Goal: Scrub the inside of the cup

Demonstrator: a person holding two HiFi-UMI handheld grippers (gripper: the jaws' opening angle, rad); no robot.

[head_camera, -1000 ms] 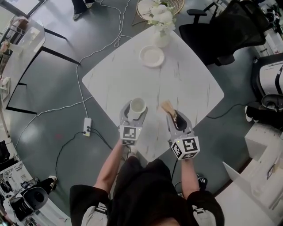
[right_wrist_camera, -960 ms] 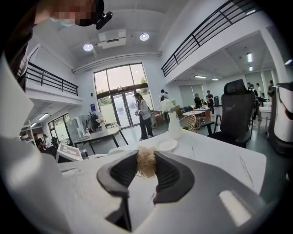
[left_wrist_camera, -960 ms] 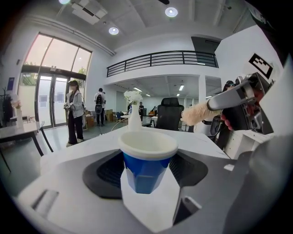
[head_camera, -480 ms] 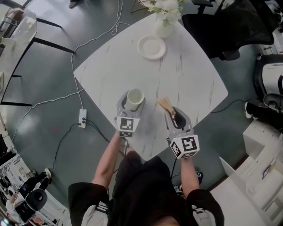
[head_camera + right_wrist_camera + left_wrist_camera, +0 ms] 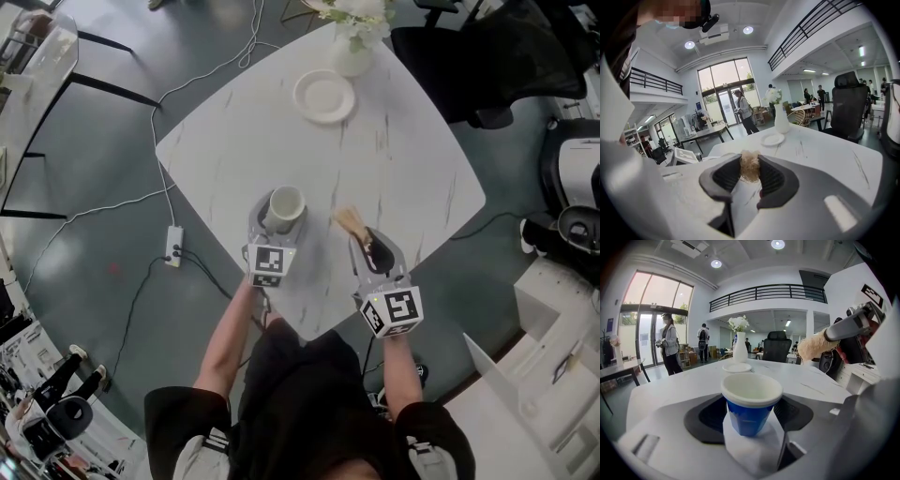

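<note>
A blue cup (image 5: 750, 417) with a white inside stands upright between the jaws of my left gripper (image 5: 279, 217), which is shut on its sides. From above the cup (image 5: 286, 203) shows its white, empty inside, near the front corner of the white marble table (image 5: 394, 159). My right gripper (image 5: 369, 246) is shut on a brush with its tan bristle head (image 5: 352, 222) pointing forward, a hand's width right of the cup. In the right gripper view the bristles (image 5: 750, 165) sit squeezed between the dark pads. The left gripper view shows the brush (image 5: 814, 345) up at the right, above the cup's rim.
A white plate (image 5: 324, 96) and a white vase of flowers (image 5: 355, 54) stand at the table's far side. A black office chair (image 5: 487, 66) is beyond the far right edge. Cables and a power strip (image 5: 172, 246) lie on the floor at left.
Both grippers have sunk a little toward the table top, the left more than the right. The cup and the brush stayed in their grips.
</note>
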